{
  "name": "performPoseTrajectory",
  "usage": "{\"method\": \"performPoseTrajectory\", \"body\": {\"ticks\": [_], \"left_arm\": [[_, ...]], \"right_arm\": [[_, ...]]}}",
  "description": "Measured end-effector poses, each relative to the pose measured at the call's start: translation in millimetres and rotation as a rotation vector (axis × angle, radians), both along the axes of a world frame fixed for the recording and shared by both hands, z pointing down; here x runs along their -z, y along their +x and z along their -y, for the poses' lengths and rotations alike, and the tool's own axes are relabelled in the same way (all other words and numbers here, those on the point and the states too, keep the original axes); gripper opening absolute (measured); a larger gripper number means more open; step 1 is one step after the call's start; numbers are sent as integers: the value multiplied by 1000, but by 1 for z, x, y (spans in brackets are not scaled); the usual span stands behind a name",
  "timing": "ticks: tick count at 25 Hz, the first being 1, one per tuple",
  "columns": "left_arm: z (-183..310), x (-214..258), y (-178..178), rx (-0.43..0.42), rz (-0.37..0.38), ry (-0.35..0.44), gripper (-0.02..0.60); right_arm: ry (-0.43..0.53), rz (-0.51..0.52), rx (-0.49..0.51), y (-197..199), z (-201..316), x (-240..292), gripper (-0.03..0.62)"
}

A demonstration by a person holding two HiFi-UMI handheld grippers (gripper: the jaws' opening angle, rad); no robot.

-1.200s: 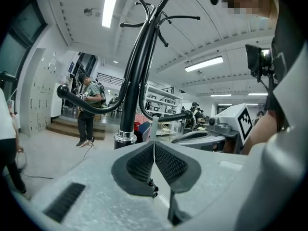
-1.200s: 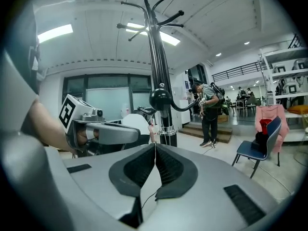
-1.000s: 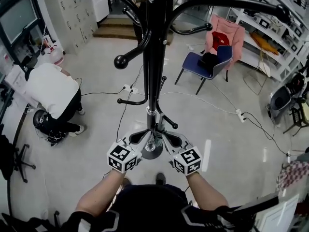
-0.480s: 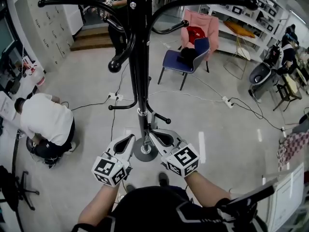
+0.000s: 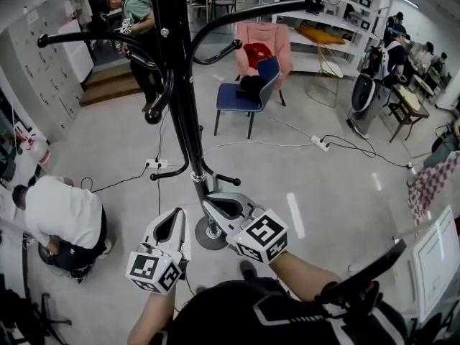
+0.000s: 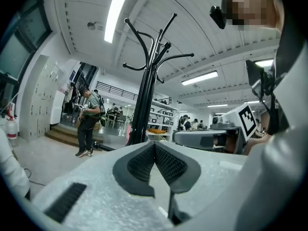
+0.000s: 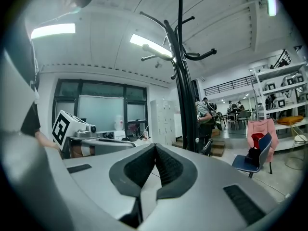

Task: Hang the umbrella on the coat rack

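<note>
The left gripper (image 5: 177, 213) and the right gripper (image 5: 208, 201) are held low in front of the person. Each gripper's own view shows its fingers pressed together at the tips with nothing between them. No umbrella can be made out in any view, so neither gripper has it.

Just beyond the fingers stands the black metal coat rack (image 5: 183, 99), its round base (image 5: 206, 237) on the floor between the two grippers. That closeness is the first risk I see: a careless swing of either gripper could knock the thin pole and rock the rack. Its lower hooks also sit near the grippers and could snag one as it rises. A white power strip (image 5: 318, 141) and its cables lie on the floor past the base, and stepping round the rack could catch them. A crouching person in a white top (image 5: 61, 218) is close on the left, within reach of a tipping rack. A blue chair (image 5: 241, 95) stands farther back.

Only the head view shows the base, the floor and that person. The gripper views look upward instead, showing the closed fingertips and the curved upper hooks (image 6: 179, 57) against the ceiling.
</note>
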State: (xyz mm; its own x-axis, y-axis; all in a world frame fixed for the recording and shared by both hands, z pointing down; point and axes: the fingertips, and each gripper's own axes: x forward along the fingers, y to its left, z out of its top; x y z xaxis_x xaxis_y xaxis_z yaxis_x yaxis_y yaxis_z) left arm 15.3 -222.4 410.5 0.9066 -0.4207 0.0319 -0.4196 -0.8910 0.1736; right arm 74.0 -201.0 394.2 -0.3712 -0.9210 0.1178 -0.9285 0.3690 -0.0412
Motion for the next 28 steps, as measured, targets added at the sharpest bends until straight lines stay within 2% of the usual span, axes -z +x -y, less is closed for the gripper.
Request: {"method": "performPoseTrajectory", "body": {"ticks": [9,17,23,28], "left_arm": [[9,14,-5,23,-8,4,11],[2,18,0,27,-14,15,11],[2,18,-1,23,-35,-15,11],[-2,21,3,29,-31,1,11]], "right_arm": [[17,-13,-44,2,3,17,8],[22,-35,-54,10,0,20,8],[38,-30,-51,7,2,23,8],[51,-37,-43,9,0,25,8]]}}
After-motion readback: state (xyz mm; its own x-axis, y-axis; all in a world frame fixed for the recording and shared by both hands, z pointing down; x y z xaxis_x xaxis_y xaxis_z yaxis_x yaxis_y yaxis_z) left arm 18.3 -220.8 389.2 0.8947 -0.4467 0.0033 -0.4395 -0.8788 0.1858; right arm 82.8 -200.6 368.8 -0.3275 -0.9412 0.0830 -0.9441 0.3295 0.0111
